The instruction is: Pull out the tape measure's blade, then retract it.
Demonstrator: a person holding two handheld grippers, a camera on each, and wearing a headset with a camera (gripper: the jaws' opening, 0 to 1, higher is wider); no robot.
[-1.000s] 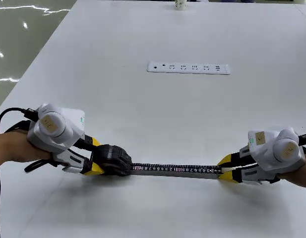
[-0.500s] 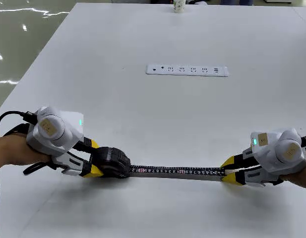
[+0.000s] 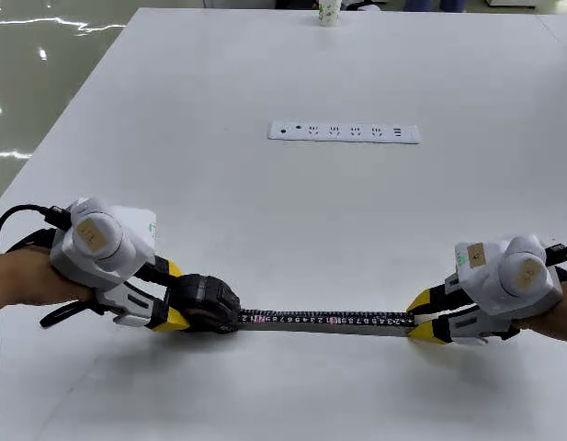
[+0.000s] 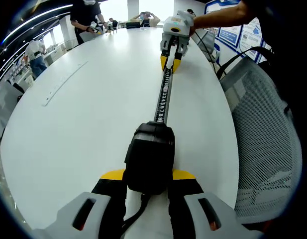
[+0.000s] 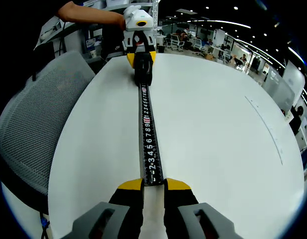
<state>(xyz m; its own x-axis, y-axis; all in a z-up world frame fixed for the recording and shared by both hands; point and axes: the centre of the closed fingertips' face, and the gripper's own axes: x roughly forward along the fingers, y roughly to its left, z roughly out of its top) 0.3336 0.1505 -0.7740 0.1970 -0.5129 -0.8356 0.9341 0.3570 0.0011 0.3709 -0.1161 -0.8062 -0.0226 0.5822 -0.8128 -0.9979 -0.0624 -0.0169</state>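
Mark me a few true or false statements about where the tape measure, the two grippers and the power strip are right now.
1. The left gripper grips the black tape measure case. True.
2. The right gripper is shut on the tip of the blade. True.
3. The blade is fully wound back into the case. False: it is drawn out and spans the gap from the case to the right gripper.
4. The power strip lies across the blade. False: it lies farther up the white table, well apart from the blade.
5. Both grippers hold the case. False: only the left one does; the right holds the blade's tip.
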